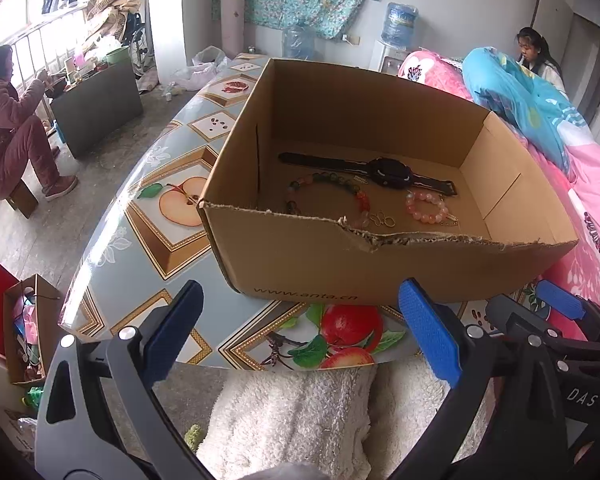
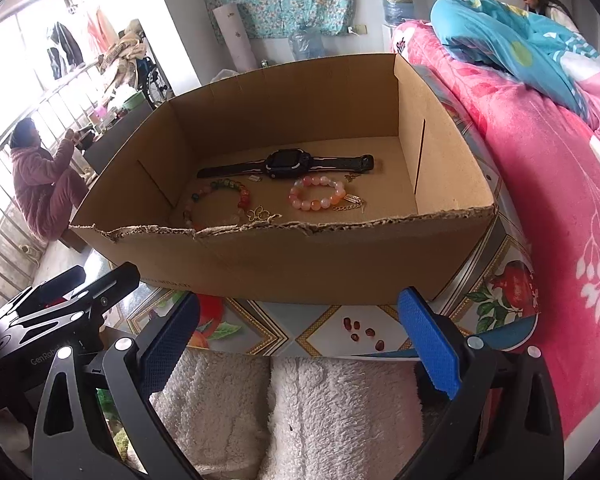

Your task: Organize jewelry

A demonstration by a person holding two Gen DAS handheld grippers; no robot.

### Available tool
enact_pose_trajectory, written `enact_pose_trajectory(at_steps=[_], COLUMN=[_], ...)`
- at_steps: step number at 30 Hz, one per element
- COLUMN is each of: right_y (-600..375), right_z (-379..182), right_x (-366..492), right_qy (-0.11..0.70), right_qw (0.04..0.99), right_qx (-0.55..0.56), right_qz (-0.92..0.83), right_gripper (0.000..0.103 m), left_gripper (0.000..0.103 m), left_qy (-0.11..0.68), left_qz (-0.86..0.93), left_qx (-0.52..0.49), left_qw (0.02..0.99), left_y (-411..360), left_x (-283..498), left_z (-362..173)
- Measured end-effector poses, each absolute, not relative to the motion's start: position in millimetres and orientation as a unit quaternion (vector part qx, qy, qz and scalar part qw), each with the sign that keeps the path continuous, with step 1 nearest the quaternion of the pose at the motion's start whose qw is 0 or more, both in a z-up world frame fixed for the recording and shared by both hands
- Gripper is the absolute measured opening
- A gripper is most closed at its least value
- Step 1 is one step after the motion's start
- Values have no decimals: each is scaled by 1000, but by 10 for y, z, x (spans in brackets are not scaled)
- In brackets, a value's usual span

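A pink bed [image 2: 540,168] runs along the table's [image 1: 172,248] right edge, touching it. The cardboard box [image 1: 300,264] fills the table's near end, its torn front wall low. Inside lie a black watch [image 2: 284,165], a multicoloured bracelet [image 2: 216,200] and a pink bracelet [image 2: 318,198]. The left gripper [image 1: 300,332] and the right gripper [image 2: 300,340] both gape wide, empty, at the table's near edge.
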State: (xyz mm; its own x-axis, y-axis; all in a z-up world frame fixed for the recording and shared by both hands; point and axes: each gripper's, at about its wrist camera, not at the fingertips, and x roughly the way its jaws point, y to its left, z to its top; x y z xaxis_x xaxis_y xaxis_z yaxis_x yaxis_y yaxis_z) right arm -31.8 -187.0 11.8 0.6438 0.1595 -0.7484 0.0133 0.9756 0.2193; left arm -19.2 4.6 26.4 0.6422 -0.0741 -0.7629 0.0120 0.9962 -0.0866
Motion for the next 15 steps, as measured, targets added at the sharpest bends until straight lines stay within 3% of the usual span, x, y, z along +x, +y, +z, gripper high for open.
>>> enact_pose_trajectory(at_steps=[15], right_y=[-1838], right_z=[108], right_x=[-249], right_qy=[428], right_qw=[898], right_qx=[92], right_qz=[36], right_gripper=[97], left_gripper=[95], left_qy=[432], left_qz=[-22], left_qx=[-37], left_qw=[901], left_y=[20], left_x=[-130], left_z=[198])
